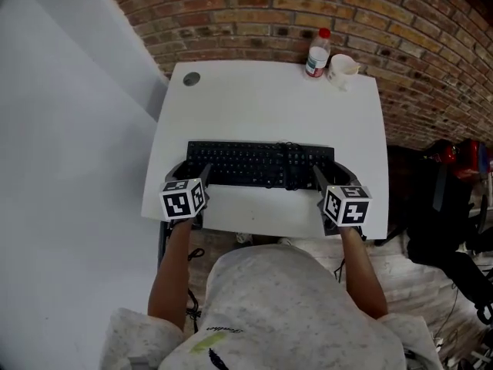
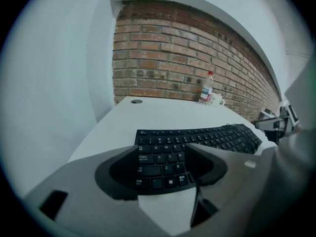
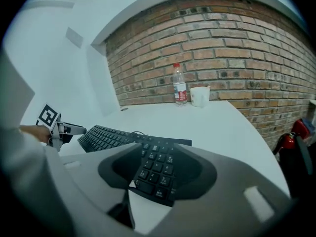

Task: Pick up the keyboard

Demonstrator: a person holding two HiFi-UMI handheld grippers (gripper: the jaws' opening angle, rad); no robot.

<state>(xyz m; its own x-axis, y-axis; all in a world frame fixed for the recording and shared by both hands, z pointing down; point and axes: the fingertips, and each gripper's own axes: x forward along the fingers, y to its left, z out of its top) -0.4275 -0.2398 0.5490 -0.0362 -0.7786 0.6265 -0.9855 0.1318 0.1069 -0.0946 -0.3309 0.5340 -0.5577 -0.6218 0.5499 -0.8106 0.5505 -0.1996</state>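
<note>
Two ends of the crosswise keyboard (image 1: 260,164) are framed by the half-open, empty left gripper (image 2: 162,153) and right gripper (image 3: 157,154).

Office-like workroom. White desk (image 1: 269,106) against bare brick wall (image 1: 254,6). Black keyboard (image 1: 258,164) on desk's near half; water bottle (image 1: 316,52), white cup (image 1: 343,68) at desk's far right corner; cable port (image 1: 192,79) at desk's far left corner.

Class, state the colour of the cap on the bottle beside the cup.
Red. The bottle cap shows best in the right gripper view.
</note>
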